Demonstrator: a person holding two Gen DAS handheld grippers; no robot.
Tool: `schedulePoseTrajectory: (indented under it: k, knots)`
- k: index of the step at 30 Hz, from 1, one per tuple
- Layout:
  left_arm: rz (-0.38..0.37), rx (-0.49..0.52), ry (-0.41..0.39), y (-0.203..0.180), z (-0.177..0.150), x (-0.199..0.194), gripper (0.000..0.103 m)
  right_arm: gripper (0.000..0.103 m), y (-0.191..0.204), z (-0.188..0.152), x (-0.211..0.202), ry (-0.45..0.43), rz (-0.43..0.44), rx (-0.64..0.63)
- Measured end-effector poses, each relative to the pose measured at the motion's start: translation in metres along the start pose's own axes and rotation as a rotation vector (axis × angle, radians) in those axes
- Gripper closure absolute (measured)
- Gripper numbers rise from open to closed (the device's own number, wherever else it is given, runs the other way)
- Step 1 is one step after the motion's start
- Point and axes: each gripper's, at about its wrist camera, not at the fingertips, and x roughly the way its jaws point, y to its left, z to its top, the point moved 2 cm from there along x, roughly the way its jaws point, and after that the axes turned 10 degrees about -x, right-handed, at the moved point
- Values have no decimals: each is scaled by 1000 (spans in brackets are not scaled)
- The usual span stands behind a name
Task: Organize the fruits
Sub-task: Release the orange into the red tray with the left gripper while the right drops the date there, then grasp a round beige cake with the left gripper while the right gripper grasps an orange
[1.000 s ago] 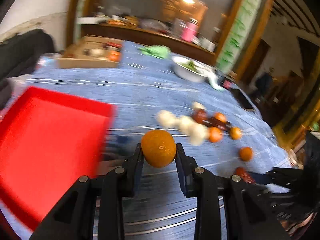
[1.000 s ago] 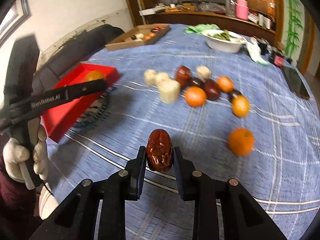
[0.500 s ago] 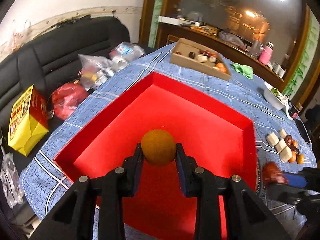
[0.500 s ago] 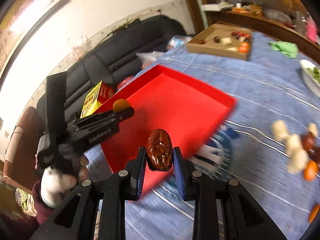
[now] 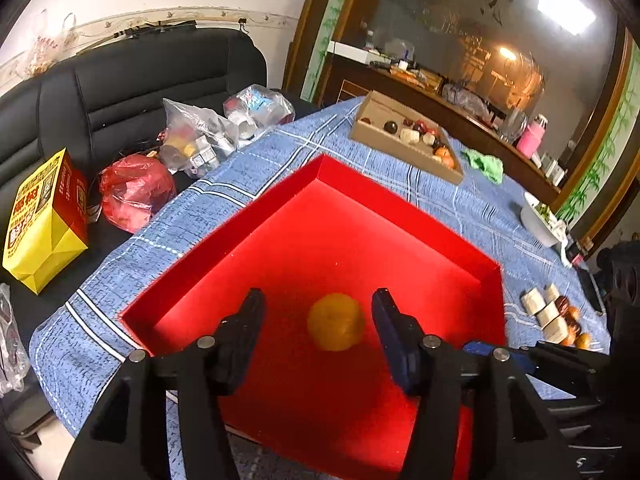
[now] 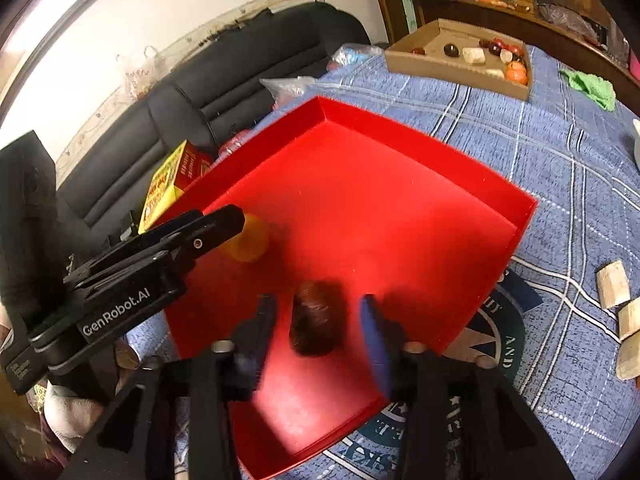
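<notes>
A red tray (image 5: 400, 208) (image 6: 420, 136) lies on the blue checked tablecloth. My left gripper (image 5: 318, 324) is open above the tray, and an orange (image 5: 336, 322) lies blurred between its spread fingers, free of them. My right gripper (image 6: 318, 328) is open over the tray's near part, with a dark red date (image 6: 314, 326) blurred between its fingers, free of them. In the right wrist view the left gripper (image 6: 216, 228) reaches in from the left, partly covering the orange (image 6: 250, 242).
A cardboard box (image 5: 404, 136) (image 6: 464, 60) of fruit stands at the far side. Loose white blocks, dates and oranges (image 5: 554, 316) lie right of the tray. A black sofa (image 5: 120, 92) with bags and a yellow box (image 5: 40, 216) is beyond the table's left edge.
Both grippers have opened over the red tray. The orange has left the left gripper and the date has left the right gripper; both show motion blur over the tray floor.
</notes>
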Motion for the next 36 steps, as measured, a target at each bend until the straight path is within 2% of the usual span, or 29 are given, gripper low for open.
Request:
schedulePoseTrajectory:
  k: [3, 6, 7, 8, 11, 12, 13, 15, 17, 19, 22, 27, 29, 30, 33, 36]
  knots:
    - [-6, -16, -27, 3, 3, -10, 48, 46, 1, -5, -26, -63, -52, -2]
    - [-8, -38, -56, 5, 6, -19, 46, 41, -3, -16, -51, -114, -225, 9]
    - [-12, -44, -64, 5, 6, -21, 46, 41, -5, -18, -53, -115, -255, 14]
    - [-18, -48, -68, 3, 6, -23, 45, 41, -5, -23, -52, -105, -269, 22]
    - [-34, -34, -60, -5, 3, -24, 45, 41, -3, -31, -36, -35, -227, 40]
    - [-38, -26, -56, -8, 2, -24, 45, 43, -4, -32, -30, -18, -210, 46]
    - [-40, -19, -54, -10, 0, -25, 45, 59, -4, -34, -24, -1, -189, 52]
    - [-40, -9, -51, -12, -2, -26, 44, 74, -6, -36, -18, 26, -204, 49]
    - [-39, -9, -50, -13, -3, -28, 43, 76, -11, -38, -20, 18, -203, 50]
    - [-39, -11, -49, -13, -3, -28, 43, 78, -17, -39, -24, 17, -238, 50]
    - [-46, -7, -46, -15, -5, -30, 43, 78, -28, -36, -26, 19, -280, 62]
    - [-63, 26, -39, -29, -9, -37, 41, 78, -41, -37, -36, -6, -191, 112]
    - [-75, 50, -38, -37, -10, -42, 31, 76, -48, -39, -56, -65, -156, 151]
    - [-81, 60, -40, -41, -11, -44, 30, 72, -53, -40, -67, -89, -161, 161]
    - [-106, 95, -41, -56, -14, -50, 28, 54, -81, -57, -114, -174, -226, 211]
    - [-145, 130, -13, -78, -21, -46, 28, 49, -122, -92, -167, -231, -331, 296]
